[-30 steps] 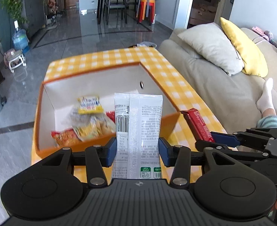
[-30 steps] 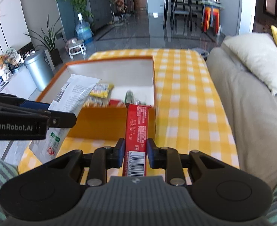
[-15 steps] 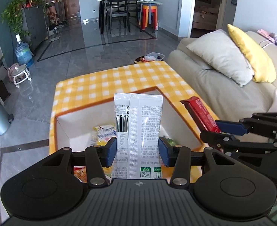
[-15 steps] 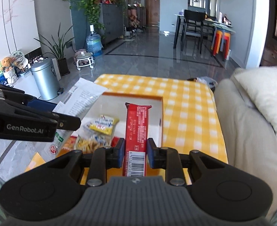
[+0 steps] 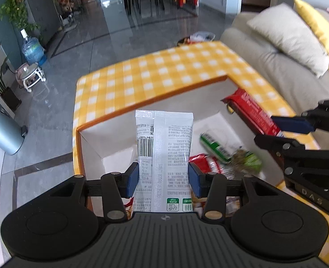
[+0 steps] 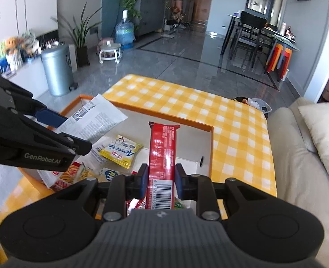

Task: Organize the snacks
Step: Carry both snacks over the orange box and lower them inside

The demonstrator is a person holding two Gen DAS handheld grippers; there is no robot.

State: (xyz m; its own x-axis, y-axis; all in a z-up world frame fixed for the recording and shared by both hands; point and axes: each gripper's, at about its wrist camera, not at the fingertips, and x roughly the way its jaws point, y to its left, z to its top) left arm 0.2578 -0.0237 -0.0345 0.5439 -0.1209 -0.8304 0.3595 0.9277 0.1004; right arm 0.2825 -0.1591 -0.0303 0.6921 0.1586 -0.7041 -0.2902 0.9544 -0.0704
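Two grippers both loaded, both over the orange-rimmed box [image 5: 155, 98] on the yellow checked tablecloth [image 6: 238, 134]. Left gripper [image 5: 163, 176] is clamped on a white snack packet [image 5: 164, 147], held upright, barcode side facing the camera; right gripper [image 6: 160, 178] is pinched nearly closed on a slim red snack bar [image 6: 163, 147], also upright. Loose snacks already lie on the box floor: a green packet [image 5: 218, 148], a yellow packet [image 6: 121, 151]. Likely step: drop both in. To do it well, lower each one inside the white walls before letting go, keep the two claws apart so they don't clash, aim the white packet at the bare left floor patch, and lay the bar flat beside the far wall.
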